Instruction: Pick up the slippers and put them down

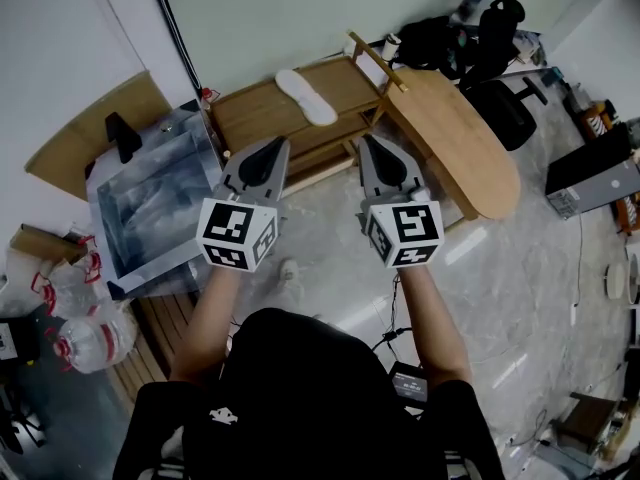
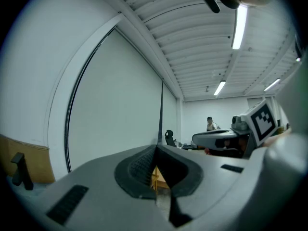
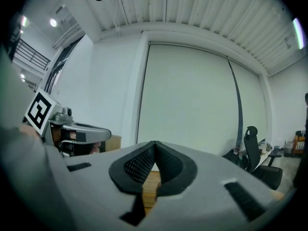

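One white flat slipper (image 1: 305,96) lies on the top board of a low light-wood rack (image 1: 250,118). It's towards the board's back edge, approx mid-length, slanting across it. Nothing touches it, and it's the only slipper in sight. The rack stands against a pale wall (image 1: 300,8) on a grey marble-look floor (image 1: 500,268).

In front of the rack, on the person's side, are the left gripper (image 1: 272,146) & right gripper (image 1: 372,140). They're side by side, apart from each other, both held level w/ tips aimed at the rack. Both are short of the slipper.
- Left gripper: dark ribbed pads meet at the tip, so closed w/ nothing between them. Only wood shows through the slit below the tip.
- Right gripper: same, pads together, empty, wood behind.

Each has its white cube w/ black square markers near the person's hand. Forearms are bare, top is black.

Right of the rack, a big rounded light-wood board (image 1: 460,143) sits just beside the rack's right end; lying or leaning, can't tell. A black office chair (image 1: 505,113) is beyond it.

Left of the rack, a silver-grey foil-wrapped box (image 1: 150,203) sits just beside the rack's left end. A brown cardboard sheet (image 1: 95,133) is behind it by the wall. Clear plastic bags w/ red handles (image 1: 80,313) lie at far left on the floor.
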Available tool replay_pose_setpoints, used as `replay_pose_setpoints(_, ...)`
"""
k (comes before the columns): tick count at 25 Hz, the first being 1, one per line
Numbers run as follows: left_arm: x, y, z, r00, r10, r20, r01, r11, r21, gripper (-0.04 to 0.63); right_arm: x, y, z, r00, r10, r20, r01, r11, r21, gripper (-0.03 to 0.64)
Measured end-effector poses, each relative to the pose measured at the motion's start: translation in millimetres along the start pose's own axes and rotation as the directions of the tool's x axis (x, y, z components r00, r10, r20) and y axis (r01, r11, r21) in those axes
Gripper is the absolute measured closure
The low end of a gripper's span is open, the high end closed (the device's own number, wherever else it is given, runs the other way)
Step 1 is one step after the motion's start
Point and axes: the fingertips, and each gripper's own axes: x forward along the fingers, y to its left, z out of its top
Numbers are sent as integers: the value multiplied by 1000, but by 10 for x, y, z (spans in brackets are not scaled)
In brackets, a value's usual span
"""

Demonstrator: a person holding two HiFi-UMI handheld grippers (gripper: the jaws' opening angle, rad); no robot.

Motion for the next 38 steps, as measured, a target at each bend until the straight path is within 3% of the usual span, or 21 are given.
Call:
replay_pose_setpoints(10,842,619,69,999,-40,-3,40,999,-14,591,984,-365,61,999,-22,-25,22,1000,-10,629)
replay_pose_setpoints(21,1354,1170,-112,998,-62,-28,61,997,-37,591,1726,-568,-28,997,-50,-57,48,998,-31,629)
replay_pose_setpoints(27,1614,1318,-272,996,-62,-61,58,996,-67,591,2019,-659,-225,995,-3,-99,1,1000,-21,629)
replay_pose_setpoints(38,2244,1511,-557,993,-15,-120,8,998,-57,591,2630,-1046,-650,982,79,-173,-81,997,-6,629)
